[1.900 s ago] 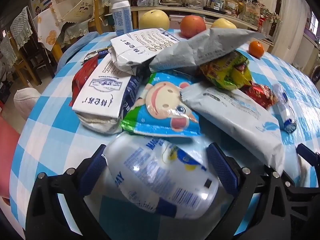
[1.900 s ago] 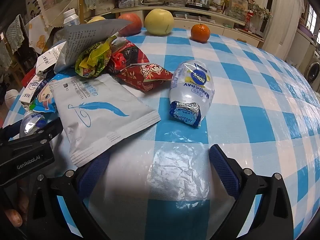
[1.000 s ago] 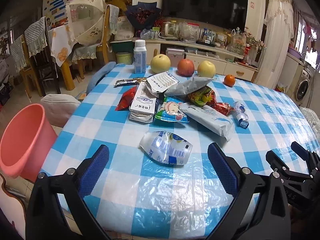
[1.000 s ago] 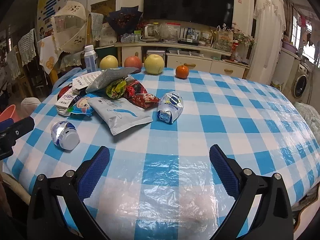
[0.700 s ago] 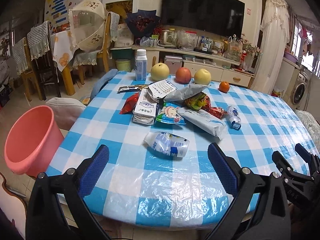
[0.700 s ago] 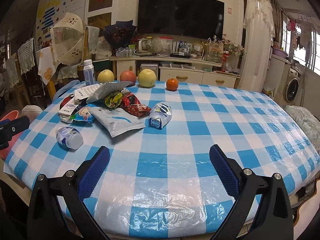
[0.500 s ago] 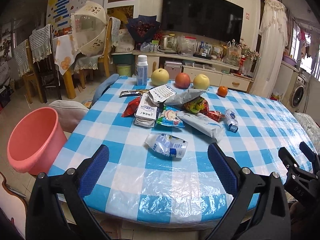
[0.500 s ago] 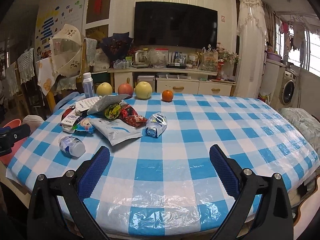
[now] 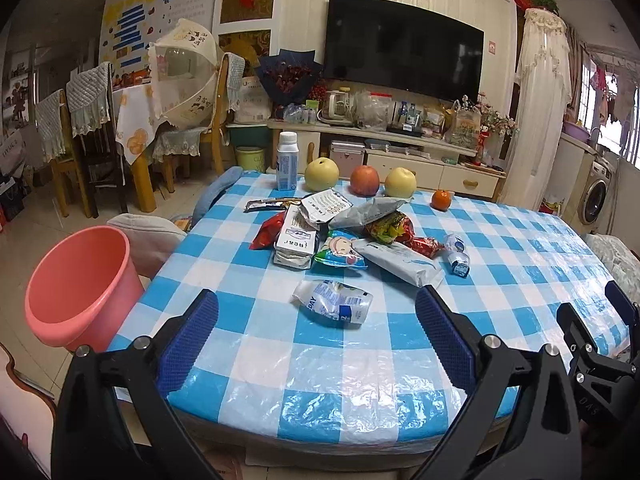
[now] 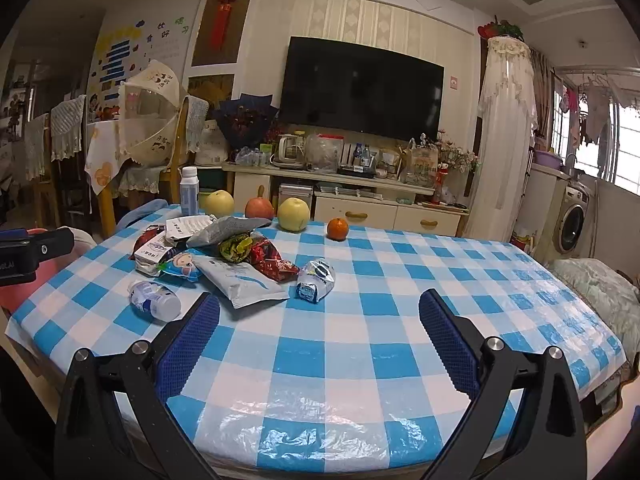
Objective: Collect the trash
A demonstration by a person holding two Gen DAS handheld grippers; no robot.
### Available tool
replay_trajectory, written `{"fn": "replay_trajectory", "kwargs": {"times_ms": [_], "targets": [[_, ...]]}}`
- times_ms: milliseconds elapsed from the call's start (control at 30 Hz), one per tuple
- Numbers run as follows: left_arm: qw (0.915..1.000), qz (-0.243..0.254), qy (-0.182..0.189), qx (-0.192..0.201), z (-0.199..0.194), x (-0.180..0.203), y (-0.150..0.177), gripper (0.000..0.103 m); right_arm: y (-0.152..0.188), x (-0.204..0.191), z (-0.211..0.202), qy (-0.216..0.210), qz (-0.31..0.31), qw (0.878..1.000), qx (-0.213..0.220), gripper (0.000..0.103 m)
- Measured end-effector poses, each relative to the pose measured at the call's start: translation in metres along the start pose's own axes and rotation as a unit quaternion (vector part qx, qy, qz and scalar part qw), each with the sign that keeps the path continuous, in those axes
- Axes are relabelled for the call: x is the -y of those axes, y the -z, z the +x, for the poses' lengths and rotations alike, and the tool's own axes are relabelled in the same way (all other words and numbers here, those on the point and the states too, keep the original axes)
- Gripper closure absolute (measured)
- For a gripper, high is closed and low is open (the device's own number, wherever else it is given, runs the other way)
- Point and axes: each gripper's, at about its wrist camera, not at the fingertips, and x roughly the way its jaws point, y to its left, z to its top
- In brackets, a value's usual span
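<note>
The checked tabletop [image 9: 520,264] carries a heap of wrappers [image 9: 340,232] toward its far left. A pink bucket [image 9: 76,284] stands beside it. A crumpled bottle [image 9: 332,304] lies apart, nearer. The left gripper [image 9: 316,332] and right gripper [image 10: 318,332] hover, jaws wide, empty.

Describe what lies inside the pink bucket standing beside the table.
In the left wrist view, the pink bucket shows only bare pink inner wall; no trash is visible. Its near rim hides the bottom, so the bottom cannot be checked.
</note>
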Motion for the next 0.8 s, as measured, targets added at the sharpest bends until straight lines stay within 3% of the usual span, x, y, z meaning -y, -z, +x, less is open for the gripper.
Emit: {"fn": "replay_trajectory", "kwargs": {"times_ms": [400, 500, 800], "targets": [[0.9999, -0.01, -0.006, 0.001, 0.003, -0.002, 0.002, 0.004, 0.003, -0.002, 0.005, -0.003, -0.009, 1.0, 0.003, 0.005], [0.9999, -0.013, 0.007, -0.007, 0.007, -0.004, 0.005, 0.004, 0.003, -0.001, 0.006, -0.001, -0.009, 1.0, 0.002, 0.005], [0.9997, 0.009, 0.011, -0.021, 0.019, 0.003, 0.015, 0.004, 0.004, 0.003, 0.011, 0.0, -0.005, 1.0, -0.005, 0.005]]}}
